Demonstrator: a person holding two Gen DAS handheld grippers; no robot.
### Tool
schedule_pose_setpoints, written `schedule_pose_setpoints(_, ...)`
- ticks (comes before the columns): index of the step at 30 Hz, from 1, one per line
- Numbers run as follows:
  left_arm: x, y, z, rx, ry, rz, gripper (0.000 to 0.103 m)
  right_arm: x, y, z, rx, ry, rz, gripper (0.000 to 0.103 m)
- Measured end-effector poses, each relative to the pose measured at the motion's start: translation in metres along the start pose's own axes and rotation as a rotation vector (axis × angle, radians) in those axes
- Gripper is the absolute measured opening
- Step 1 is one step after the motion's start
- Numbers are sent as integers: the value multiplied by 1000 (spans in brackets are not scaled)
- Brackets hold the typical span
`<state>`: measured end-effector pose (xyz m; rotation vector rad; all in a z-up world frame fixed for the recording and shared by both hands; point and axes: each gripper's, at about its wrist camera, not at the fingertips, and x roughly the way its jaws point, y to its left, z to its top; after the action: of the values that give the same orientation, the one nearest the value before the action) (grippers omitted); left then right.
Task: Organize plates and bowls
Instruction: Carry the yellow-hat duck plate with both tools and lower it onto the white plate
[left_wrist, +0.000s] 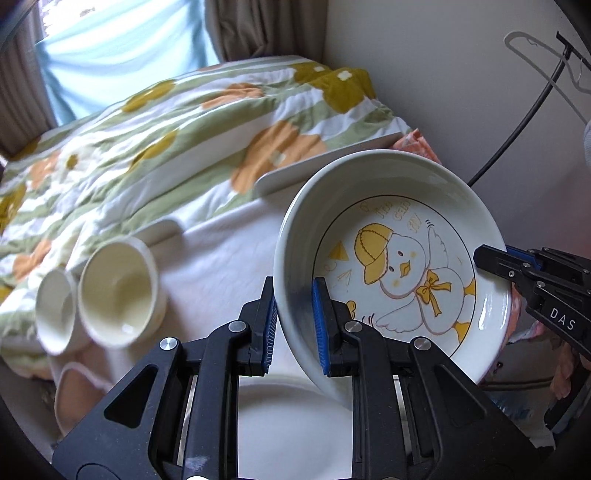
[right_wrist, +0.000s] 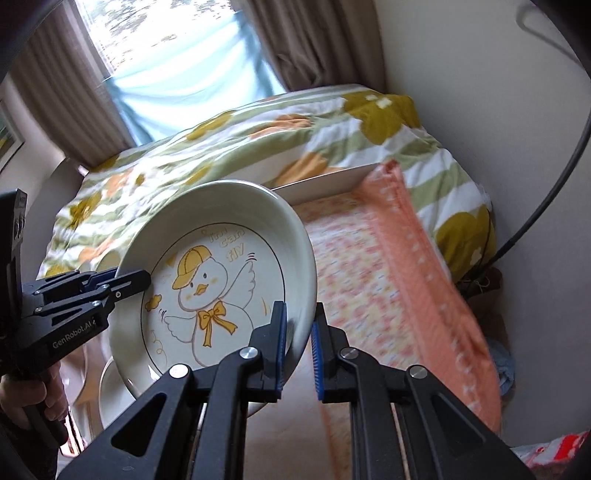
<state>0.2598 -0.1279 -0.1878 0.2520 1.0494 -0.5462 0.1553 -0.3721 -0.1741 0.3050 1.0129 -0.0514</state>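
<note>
Glossy round ceramic plate (left_wrist: 406, 236), blue ribbed pads (left_wrist: 320, 325)

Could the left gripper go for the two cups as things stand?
Probably not yet. The left gripper is shut on the duck plate's rim, with the right gripper clamped on the opposite rim. The cups sit in the open on the white cloth, so only the plate ties it up.
</note>
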Motion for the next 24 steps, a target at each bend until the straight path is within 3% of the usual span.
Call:
schedule_pose_setpoints(13,-68,57,-125,-197,12,91,16,-8,92,-76,-150,83,114,12)
schedule_pose_setpoints(24,-53,65,-174,-384,60,133,16,26,107,-95,-302,167,183,12)
